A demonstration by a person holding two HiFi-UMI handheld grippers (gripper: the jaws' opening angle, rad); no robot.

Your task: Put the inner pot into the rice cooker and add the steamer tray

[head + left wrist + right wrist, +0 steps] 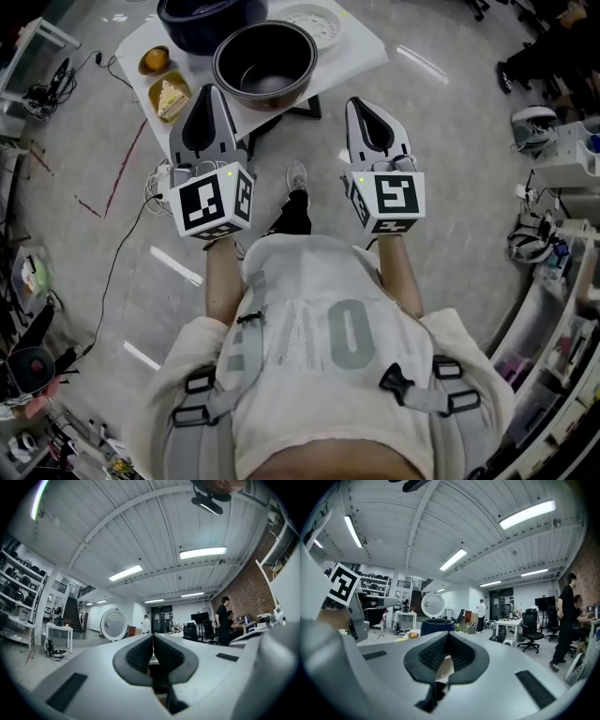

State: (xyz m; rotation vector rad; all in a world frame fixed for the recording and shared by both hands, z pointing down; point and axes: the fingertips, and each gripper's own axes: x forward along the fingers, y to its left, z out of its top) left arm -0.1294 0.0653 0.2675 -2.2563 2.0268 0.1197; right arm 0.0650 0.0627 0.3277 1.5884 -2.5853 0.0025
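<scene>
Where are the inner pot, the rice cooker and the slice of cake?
inner pot (pixel 265 61): head view, its dark inside.
rice cooker (pixel 202 26): head view, its dark blue body.
slice of cake (pixel 172 97): head view, its pale top.

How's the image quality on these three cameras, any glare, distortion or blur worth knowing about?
Head view: heavy fisheye, dim corners, light streaks glaring on the floor, inner pot sharp. Left gripper view: black circular vignette, ceiling lights blown out, the shut left gripper soft up close. Right gripper view: same bending, right gripper slightly blurred.
</scene>
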